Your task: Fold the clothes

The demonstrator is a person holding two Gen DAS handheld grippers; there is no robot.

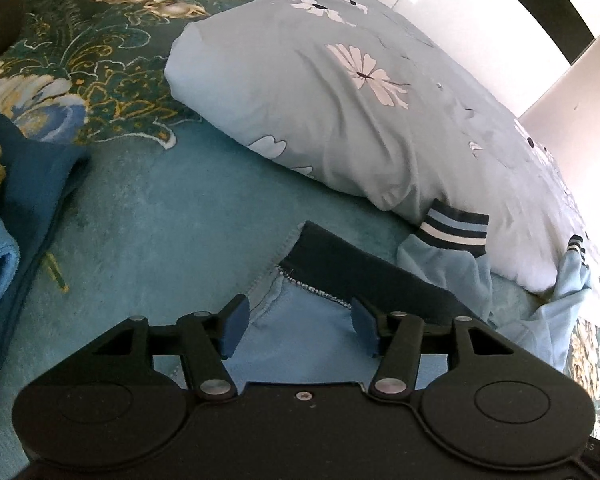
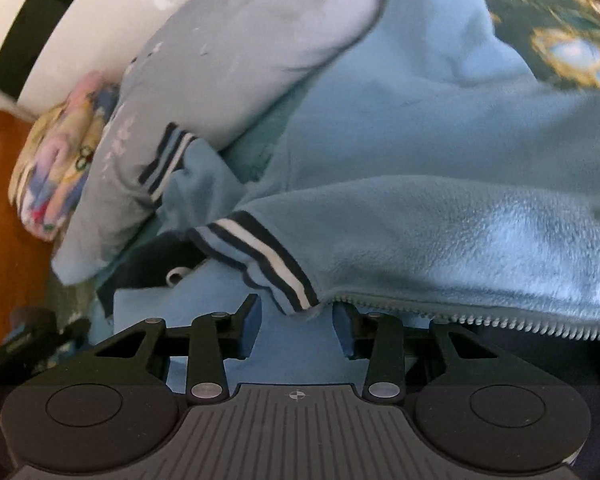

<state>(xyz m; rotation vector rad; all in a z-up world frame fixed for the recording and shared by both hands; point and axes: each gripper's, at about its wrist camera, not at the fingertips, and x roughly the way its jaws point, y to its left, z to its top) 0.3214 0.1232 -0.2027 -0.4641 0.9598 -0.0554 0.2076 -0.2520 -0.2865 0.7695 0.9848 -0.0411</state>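
On the teal bedspread (image 1: pixel 152 216), just in front of the grey flowered pillow (image 1: pixel 320 92), lay the light blue fleece jacket (image 2: pixel 440 184), and we held both grippers low over it. The relation that mattered was at the right gripper (image 2: pixel 298 326): the striped hem corner (image 2: pixel 276 268), where the zipper (image 2: pixel 480 320) ends, hung just above and between its fingers, a little toward the right one, with the zipper edge running away to the right. Its jaws stood apart and did not yet press the cloth. The left gripper (image 1: pixel 300 330) was released too, its pads wide on both sides of the dark collar band (image 1: pixel 340 268), which ran across from upper left to lower right. One striped cuff (image 1: pixel 454 230) lay against the pillow, well apart from both. We judged the right hand nearer to a grasp.
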